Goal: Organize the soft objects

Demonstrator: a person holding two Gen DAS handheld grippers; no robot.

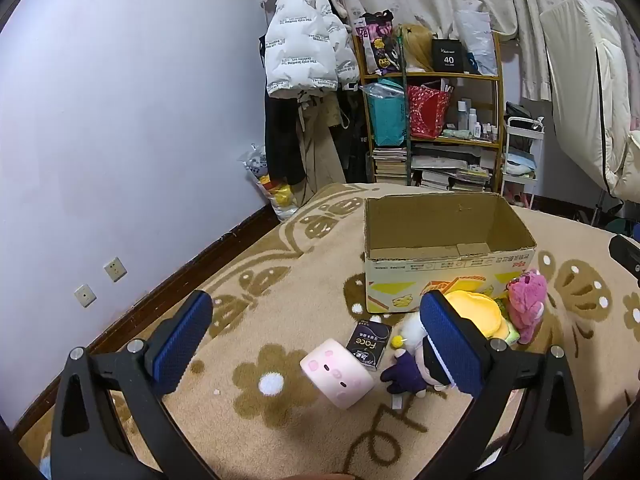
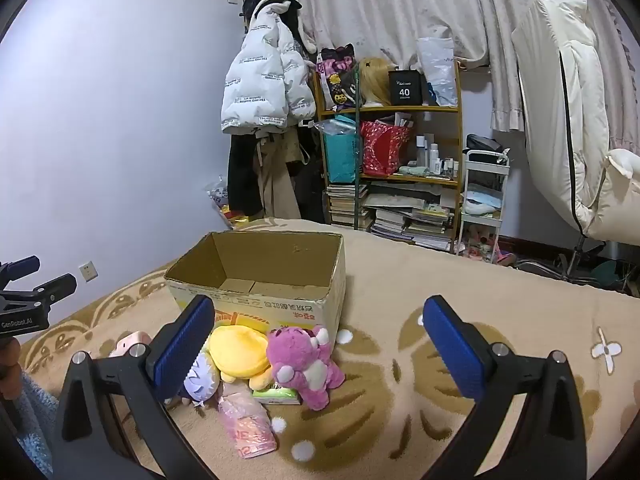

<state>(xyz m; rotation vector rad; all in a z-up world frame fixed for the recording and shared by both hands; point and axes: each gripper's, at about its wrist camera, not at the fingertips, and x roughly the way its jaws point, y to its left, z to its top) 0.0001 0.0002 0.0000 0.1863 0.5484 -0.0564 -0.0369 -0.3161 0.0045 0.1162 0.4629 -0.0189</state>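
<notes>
Nothing packed yet: cardboard box [image 2: 256, 280] looks empty, pink bear [image 2: 302, 364], yellow plush [image 2: 240, 350] and pig cushion [image 1: 336, 372] lie on the blanket just before it, left tongs [image 1: 316, 332] and right tongs [image 2: 320, 348] both wide open, holding nothing.

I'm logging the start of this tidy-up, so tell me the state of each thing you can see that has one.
Cardboard box: open on top, nothing visible inside.
Left claw: open, holding nothing.
Right claw: open, holding nothing.
Pink bear plush: on the blanket, outside the box.
Yellow plush: outside, against the box front.
Pink pig cushion: tilted on the blanket.
Tissue pack: lying flat.
</notes>
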